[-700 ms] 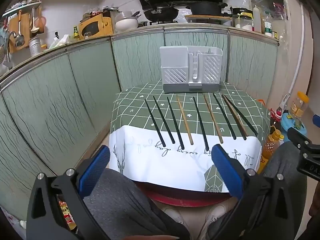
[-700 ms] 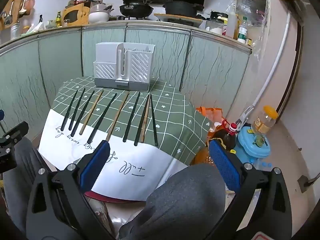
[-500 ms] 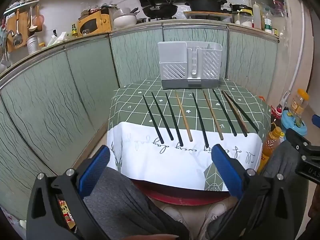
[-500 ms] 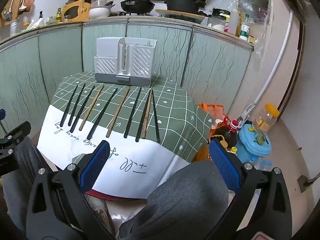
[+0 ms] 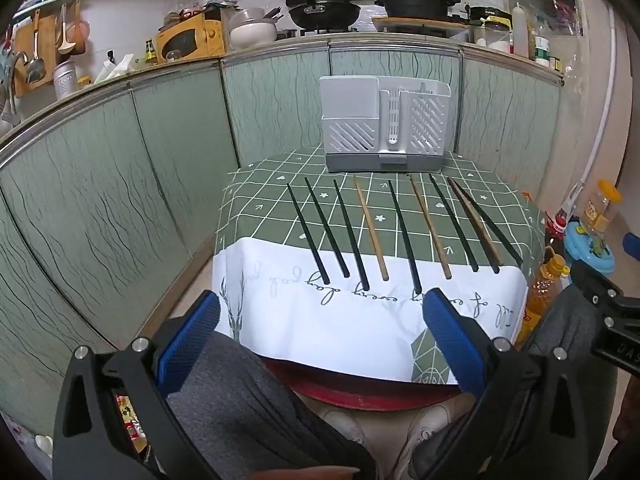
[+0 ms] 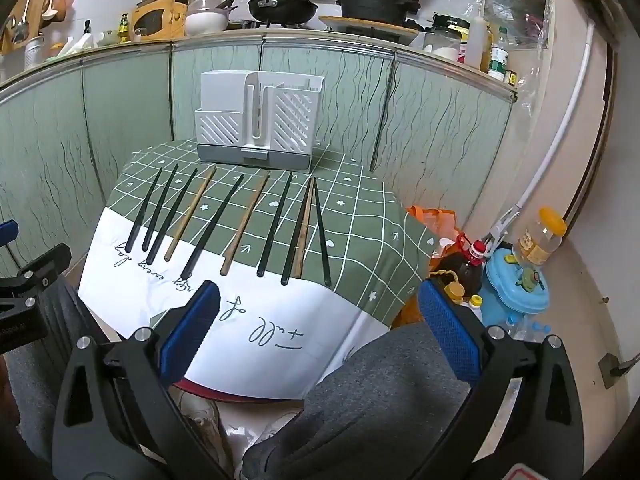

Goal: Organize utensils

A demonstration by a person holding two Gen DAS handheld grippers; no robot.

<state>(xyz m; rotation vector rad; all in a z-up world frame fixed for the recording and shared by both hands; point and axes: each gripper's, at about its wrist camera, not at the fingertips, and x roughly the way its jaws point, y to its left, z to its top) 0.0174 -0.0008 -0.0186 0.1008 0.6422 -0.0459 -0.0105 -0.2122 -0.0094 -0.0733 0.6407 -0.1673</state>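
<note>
Left wrist view: nine chopsticks (image 5: pixel 402 236) lie side by side across the middle of the table (image 5: pixel 256 200), six dark and three wooden, thick ends toward the near edge. The white utensil holder (image 5: pixel 386 136) stands at the far edge, apart from them. The left gripper (image 5: pixel 320 340) and right gripper (image 6: pixel 318 332) hang before the near edge, jaws spread wide, grasping nothing.

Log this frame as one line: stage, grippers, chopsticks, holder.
stage: before first pick | left gripper: open, empty | right gripper: open, empty | chopsticks: row on tablecloth | utensil holder: upright behind them
</note>
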